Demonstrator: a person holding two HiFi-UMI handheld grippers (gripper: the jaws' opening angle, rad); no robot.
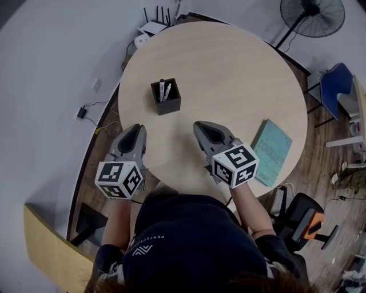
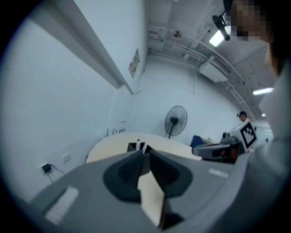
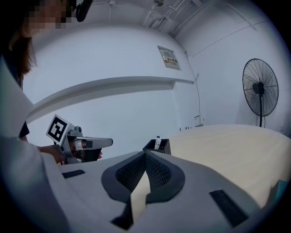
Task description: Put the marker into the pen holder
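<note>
A black square pen holder (image 1: 166,96) stands on the round wooden table (image 1: 229,74), with white markers (image 1: 165,90) upright inside it. The pen holder (image 3: 157,146) also shows in the right gripper view, a marker (image 3: 158,142) sticking out of it. In the left gripper view the pen holder (image 2: 137,147) peeks just over the jaws. My left gripper (image 1: 133,131) hovers near the table's front-left edge, shut and empty. My right gripper (image 1: 200,127) is beside it over the table's front part, shut, holding nothing. Both point toward the holder.
A teal notebook (image 1: 271,151) lies on the table at the right edge. A standing fan (image 1: 312,16) and a blue chair (image 1: 335,89) are beyond the table on the right. Another chair (image 1: 299,221) is at lower right. A router (image 1: 153,25) sits behind the table.
</note>
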